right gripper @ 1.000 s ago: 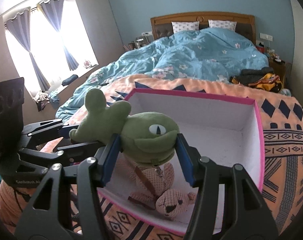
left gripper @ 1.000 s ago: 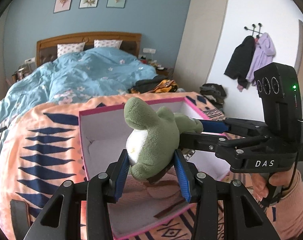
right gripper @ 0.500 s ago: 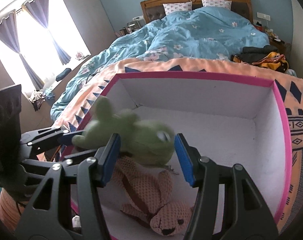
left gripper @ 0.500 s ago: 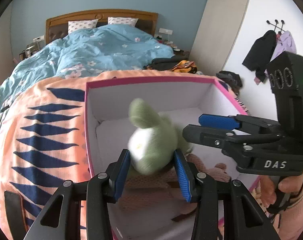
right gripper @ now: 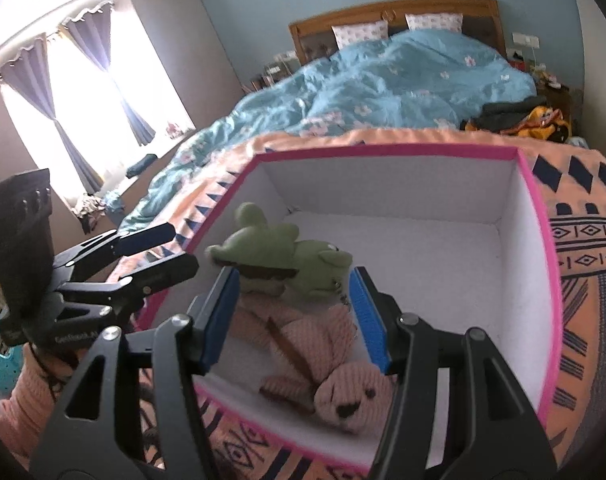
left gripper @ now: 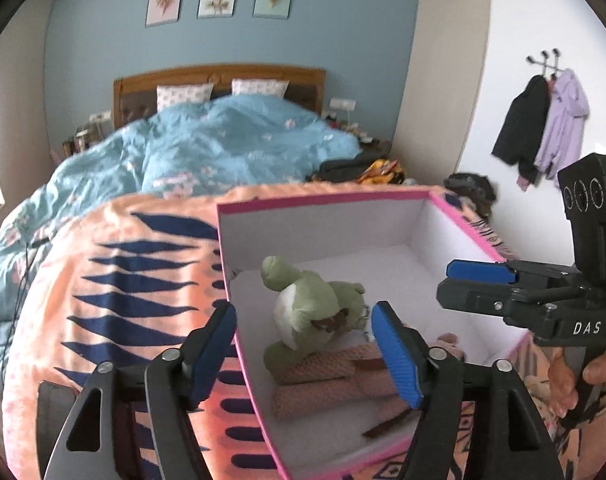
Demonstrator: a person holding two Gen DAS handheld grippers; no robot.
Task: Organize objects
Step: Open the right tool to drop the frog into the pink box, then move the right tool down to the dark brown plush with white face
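- Inside the pink-rimmed box (left gripper: 459,216), a green plush frog (left gripper: 307,312) lies on top of a pink knitted bear (right gripper: 343,376), toward the box's near-left corner; both toys rest in the box and neither is held.
- Just short of the frog, the left gripper (left gripper: 303,344) has its jaws opening, with blue pads set apart on either side of the toy's lower end and touching nothing; one pad sits outside the box's left wall, the other inside.
- By the left wrist view, the right gripper (left gripper: 479,284) hangs over the box's right side, jaws parted and empty; in its own view the frog sits beyond its pads, not pressed.
- Seen from the right, the frog's long axis runs across the box, legs toward the left wall, head with an eye toward the middle.
- Judged from this, the left gripper is the nearer one, and pulling away from the box is the likely next move.
- Only the right wrist view shows the bear's face, at the box's near wall; the left shows just its legs and a brown strap.
- Under the box lies an orange patterned blanket (left gripper: 115,280).
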